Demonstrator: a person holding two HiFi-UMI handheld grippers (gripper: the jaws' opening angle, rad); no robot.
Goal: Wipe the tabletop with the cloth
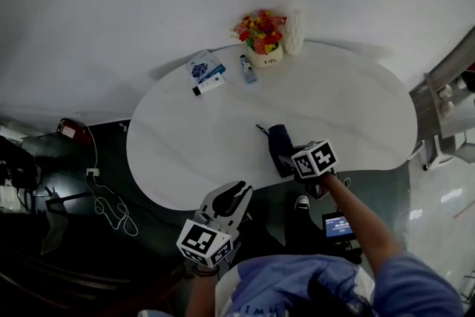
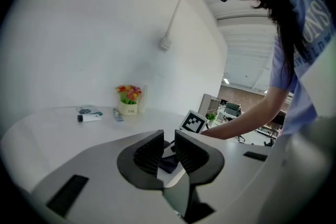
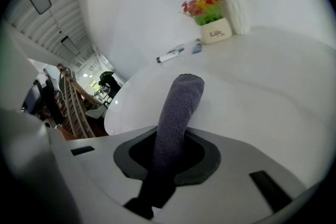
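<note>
A dark grey cloth [image 1: 280, 143] lies rolled near the front edge of the white oval table [image 1: 185, 152]. My right gripper [image 1: 288, 159] is shut on its near end. In the right gripper view the cloth [image 3: 181, 99] sticks forward out of the jaws of this gripper [image 3: 170, 140], its tip resting on the tabletop [image 3: 262, 86]. My left gripper [image 1: 236, 194] hangs just off the table's front edge, left of the cloth. Its jaws [image 2: 169, 150] stand almost together with nothing between them; the cloth [image 2: 169, 164] shows beyond the slit.
At the table's far edge stand a flower pot [image 1: 261, 39] and a white ribbed vase [image 1: 294, 32], with a small bottle [image 1: 248, 70], a tube and a packet [image 1: 205, 72] beside them. A chair [image 1: 444, 122] is at the right. Cables [image 1: 107, 200] lie on the floor at the left.
</note>
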